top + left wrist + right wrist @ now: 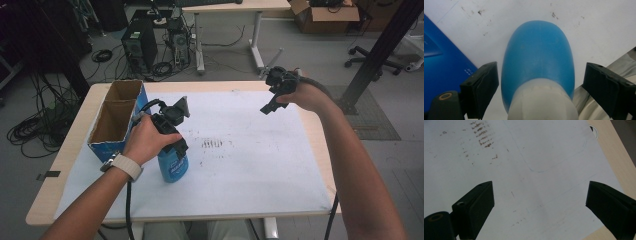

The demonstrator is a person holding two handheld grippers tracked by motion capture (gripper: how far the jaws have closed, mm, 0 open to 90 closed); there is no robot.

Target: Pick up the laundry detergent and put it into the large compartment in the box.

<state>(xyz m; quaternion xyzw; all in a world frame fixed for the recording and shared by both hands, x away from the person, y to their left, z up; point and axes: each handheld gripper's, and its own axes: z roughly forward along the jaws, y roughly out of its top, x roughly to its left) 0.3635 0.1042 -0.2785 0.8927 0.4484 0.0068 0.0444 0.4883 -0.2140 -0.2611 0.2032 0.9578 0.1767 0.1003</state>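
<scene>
Bottle (537,57) stands upright between the left gripper's (537,87) half-closed jaws, pads not yet touching, set for a neck grab; right gripper (540,202) hangs wide, empty.

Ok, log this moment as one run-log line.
left tongs: astride blue bottle, pads not touching | right tongs: open, above white sheet | blue box: beside bottle

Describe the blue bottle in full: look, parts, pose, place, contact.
The blue bottle looks like smooth plastic, with a rounded body and a white collar at the neck. It stands upright on the white sheet, beside the blue cardboard box. The left gripper straddles its neck from above; gaps show at both pads.
</scene>
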